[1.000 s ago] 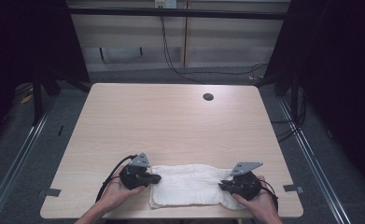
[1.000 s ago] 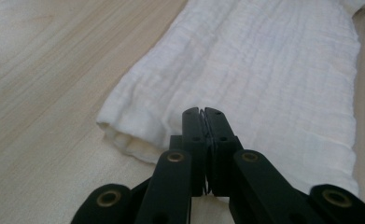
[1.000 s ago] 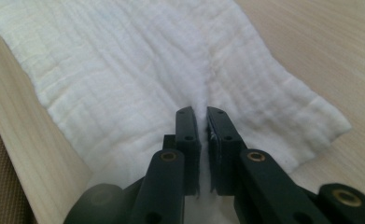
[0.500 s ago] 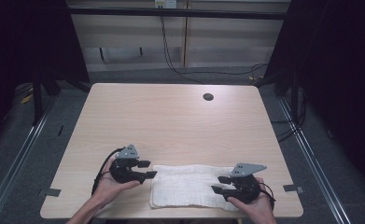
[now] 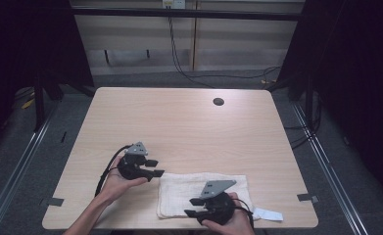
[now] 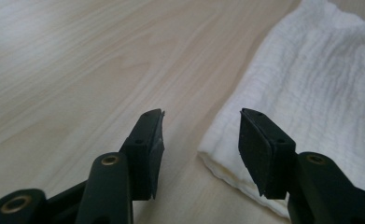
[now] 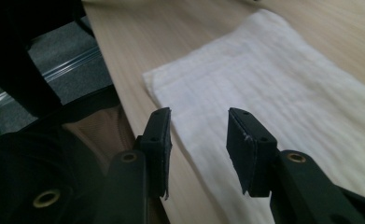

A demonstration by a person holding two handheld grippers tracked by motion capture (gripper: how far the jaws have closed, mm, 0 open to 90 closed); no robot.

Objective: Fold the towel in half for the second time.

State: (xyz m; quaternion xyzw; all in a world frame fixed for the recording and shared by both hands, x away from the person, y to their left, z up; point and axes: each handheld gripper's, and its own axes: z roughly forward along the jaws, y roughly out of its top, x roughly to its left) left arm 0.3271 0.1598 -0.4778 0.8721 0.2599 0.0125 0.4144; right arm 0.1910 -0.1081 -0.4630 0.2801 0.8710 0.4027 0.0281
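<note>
**A:** What's in front of you, biggest thing first?

**B:** The table [image 5: 179, 127] takes up the middle of the high view, pale wood, with a small dark hole [image 5: 218, 102] in the upper right part of its top. Around it I see grey floor and a dark frame.

**A:** And the cloth?

**B:** The cloth [image 5: 199, 193] lies flat in the lower middle of the high view, near the table's front edge. It is white and ribbed, folded into a rough rectangle. A small white tag [image 5: 268, 214] lies on the wood at the cloth's lower right.

**A:** Where are my two tools?

**B:** The left gripper [image 5: 155, 167] sits left of the cloth in the high view, just off its upper left corner, not touching it. Its jaws have just been opening then easing in a little; I see them spread, nothing between them. In the left gripper view the left gripper [image 6: 201, 133] shows bare wood and a cloth corner [image 6: 311, 93] in the gap, below the pads.

**A:** The right one?

**B:** The right gripper [image 5: 190, 207] hangs over the cloth's lower edge, bottom centre of the high view. Its jaws have been opening and then closing somewhat; they stand apart, pinching nothing. In the right gripper view the right gripper [image 7: 199, 140] points along the cloth [image 7: 273, 93], which runs to the upper right, with the table edge at left.
</note>
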